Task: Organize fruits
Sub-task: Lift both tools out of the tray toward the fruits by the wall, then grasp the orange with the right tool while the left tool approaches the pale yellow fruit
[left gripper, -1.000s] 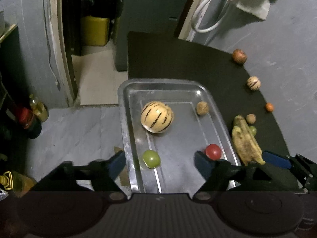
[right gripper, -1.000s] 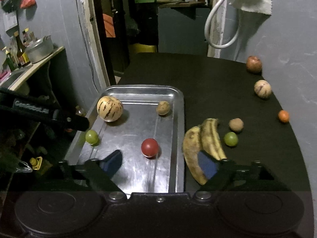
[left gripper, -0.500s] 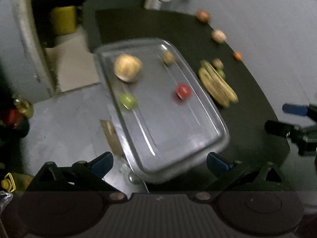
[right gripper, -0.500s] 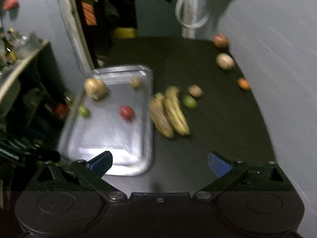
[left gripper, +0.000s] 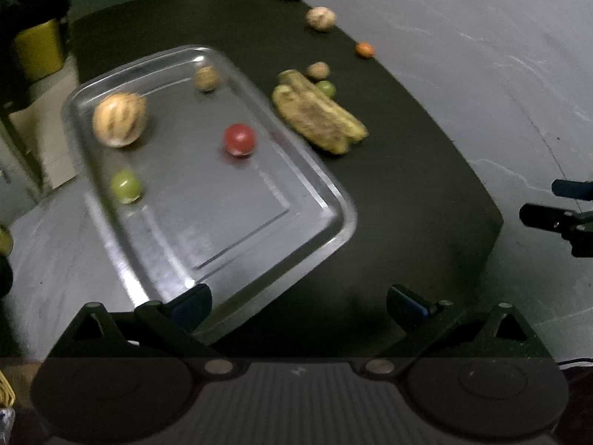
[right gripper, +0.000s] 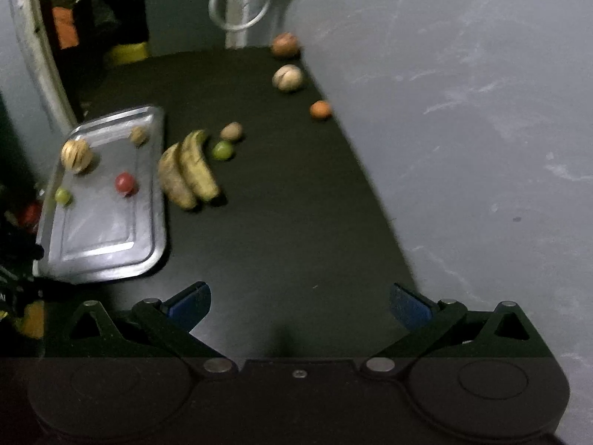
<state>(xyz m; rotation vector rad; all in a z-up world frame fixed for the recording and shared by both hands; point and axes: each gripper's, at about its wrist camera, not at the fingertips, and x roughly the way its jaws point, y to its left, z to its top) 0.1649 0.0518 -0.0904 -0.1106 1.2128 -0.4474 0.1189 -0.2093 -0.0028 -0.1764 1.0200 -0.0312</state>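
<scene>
The left gripper has its jaws spread wide with nothing between them, poised over the near corner of the metal tray. The right gripper is just as wide and empty, above bare black mat — its blue-tipped fingers also show at the right edge of the left wrist view.

Four fruits lie in the tray: a striped melon at the far left, a small brown fruit at the far end, a red ball-shaped fruit mid-tray and a green one by the left wall.

Just right of the tray lie two spotted bananas, with a green fruit and a brown one beside their far ends. Along the mat's right edge — well apart — sit an orange fruit, a pale striped one and a reddish-brown one.
</scene>
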